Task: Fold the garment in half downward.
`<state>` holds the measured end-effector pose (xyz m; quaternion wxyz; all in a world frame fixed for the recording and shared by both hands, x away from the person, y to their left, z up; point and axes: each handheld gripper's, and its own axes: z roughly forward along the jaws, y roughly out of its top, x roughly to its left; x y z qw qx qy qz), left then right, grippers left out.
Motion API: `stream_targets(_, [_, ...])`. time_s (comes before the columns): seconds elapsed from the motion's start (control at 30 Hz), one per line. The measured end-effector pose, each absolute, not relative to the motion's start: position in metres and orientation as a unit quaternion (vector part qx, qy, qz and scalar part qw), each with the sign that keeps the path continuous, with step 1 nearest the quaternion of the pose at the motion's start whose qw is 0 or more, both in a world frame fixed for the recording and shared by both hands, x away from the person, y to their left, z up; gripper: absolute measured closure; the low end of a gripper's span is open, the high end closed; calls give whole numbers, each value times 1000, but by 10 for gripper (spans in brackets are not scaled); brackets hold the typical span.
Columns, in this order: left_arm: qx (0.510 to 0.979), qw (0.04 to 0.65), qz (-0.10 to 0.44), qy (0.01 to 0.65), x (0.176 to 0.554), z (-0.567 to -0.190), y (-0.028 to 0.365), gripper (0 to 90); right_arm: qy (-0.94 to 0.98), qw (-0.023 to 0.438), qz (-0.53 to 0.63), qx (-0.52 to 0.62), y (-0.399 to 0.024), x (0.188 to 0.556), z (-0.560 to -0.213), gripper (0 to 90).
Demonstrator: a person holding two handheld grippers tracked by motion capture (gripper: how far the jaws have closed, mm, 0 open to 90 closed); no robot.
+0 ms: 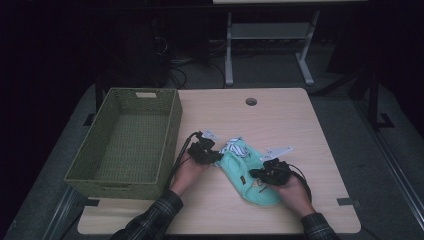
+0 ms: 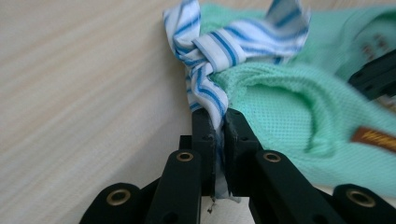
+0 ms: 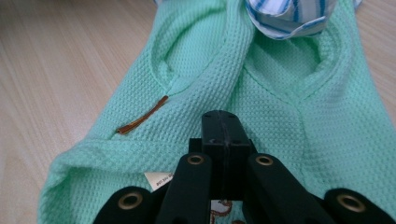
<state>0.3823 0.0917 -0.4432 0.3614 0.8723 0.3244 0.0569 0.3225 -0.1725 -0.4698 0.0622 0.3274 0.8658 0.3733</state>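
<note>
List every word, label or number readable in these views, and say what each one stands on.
No text reads clearly.
Brown tag on the mint green garment: lettering too blurred to read.
White label at the garment's hem: print too small to read.
Print under the right gripper: mostly hidden.

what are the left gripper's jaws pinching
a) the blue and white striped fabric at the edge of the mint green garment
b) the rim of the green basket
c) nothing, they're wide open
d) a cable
a: in the left gripper view the left gripper has its jaws closed on the blue and white striped fabric beside the mint green garment.
</note>
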Motion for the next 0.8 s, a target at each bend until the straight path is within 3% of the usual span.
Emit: stream_targets(0.8, [843,442,91,295,366,-380,104,839,862,58,390,320,-127,358,-473,899])
